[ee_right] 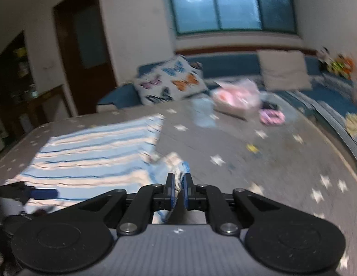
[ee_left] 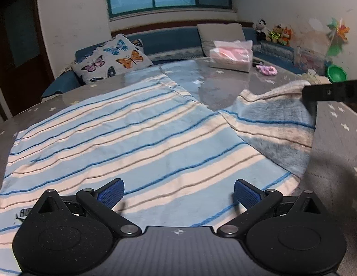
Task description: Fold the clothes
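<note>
Striped towel (ee_left: 137, 138) (soft, fuzzy) lies flat; right gripper (ee_right: 177, 189) jaws pinch its corner, left gripper (ee_left: 178, 192) jaws spread.

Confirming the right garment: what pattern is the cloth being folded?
Light blue and cream stripes with thin dark-blue lines; clearest in left wrist view.

We saw a striped towel (ee_left: 123, 138) in pale blue, cream and dark blue lying mostly flat on the desk (ee_left: 335, 142), its right corner lifted and folded back, underside showing.
</note>
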Demonstrator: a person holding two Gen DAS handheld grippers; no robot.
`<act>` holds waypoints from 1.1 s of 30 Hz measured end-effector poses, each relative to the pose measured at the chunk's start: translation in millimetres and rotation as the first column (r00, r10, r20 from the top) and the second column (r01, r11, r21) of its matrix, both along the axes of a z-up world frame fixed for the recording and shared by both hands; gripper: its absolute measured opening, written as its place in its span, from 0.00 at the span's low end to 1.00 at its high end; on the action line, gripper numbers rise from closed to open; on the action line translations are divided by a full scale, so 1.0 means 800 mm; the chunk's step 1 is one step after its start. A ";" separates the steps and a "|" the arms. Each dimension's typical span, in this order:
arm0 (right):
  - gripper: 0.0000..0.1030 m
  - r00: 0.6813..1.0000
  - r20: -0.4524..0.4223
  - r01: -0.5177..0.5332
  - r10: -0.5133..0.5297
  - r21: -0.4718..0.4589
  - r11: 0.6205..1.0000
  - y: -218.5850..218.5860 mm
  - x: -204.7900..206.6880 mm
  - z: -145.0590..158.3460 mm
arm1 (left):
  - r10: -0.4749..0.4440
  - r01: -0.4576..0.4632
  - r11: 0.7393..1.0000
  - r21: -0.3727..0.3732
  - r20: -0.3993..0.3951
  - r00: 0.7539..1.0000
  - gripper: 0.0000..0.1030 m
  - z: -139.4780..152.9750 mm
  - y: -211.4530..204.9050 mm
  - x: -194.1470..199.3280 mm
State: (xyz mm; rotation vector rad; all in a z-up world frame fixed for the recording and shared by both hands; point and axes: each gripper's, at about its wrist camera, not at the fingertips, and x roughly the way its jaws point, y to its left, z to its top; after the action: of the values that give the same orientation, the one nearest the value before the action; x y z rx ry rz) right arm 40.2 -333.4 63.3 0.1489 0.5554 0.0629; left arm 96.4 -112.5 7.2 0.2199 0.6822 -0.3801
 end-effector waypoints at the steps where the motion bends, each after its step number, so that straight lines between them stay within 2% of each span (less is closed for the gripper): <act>1: 0.07 1.000 0.005 -0.023 0.023 -0.002 1.000 0.007 0.001 0.004 | 0.005 -0.005 1.000 -0.003 0.003 1.000 1.00 0.001 0.004 0.000; 5: 0.07 0.991 0.016 -0.131 0.131 -0.019 0.991 0.049 0.007 0.015 | 0.037 -0.037 0.999 -0.016 0.010 0.999 1.00 0.006 0.023 -0.001; 11: 0.07 0.968 -0.033 -0.251 0.249 -0.033 0.968 0.103 0.022 -0.003 | 0.128 -0.128 0.991 -0.033 -0.001 0.992 1.00 0.006 0.066 0.002; 16: 0.15 0.945 -0.091 -0.319 0.314 -0.041 0.947 0.128 0.026 -0.024 | 0.152 -0.152 0.988 -0.041 -0.005 0.988 1.00 0.006 0.079 0.004; 20: 0.21 0.942 -0.106 -0.325 0.319 -0.044 0.945 0.127 0.025 -0.025 | 0.146 -0.146 0.988 -0.043 -0.006 0.989 1.00 0.007 0.077 0.004; 24: 0.22 0.952 -0.117 -0.291 0.283 -0.060 0.955 0.111 0.037 -0.024 | 0.128 -0.128 0.991 -0.049 -0.007 0.992 1.00 0.009 0.070 0.006; 33: 0.24 0.965 -0.156 -0.225 0.213 -0.062 0.972 0.084 0.094 -0.042 | 0.061 -0.062 0.998 -0.018 -0.019 0.998 1.00 0.001 0.037 0.008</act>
State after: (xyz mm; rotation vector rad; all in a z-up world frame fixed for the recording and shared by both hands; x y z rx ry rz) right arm 115.7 -266.3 30.1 0.0139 0.7206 0.2464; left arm 103.1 -83.1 8.1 0.1773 0.7019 -0.3300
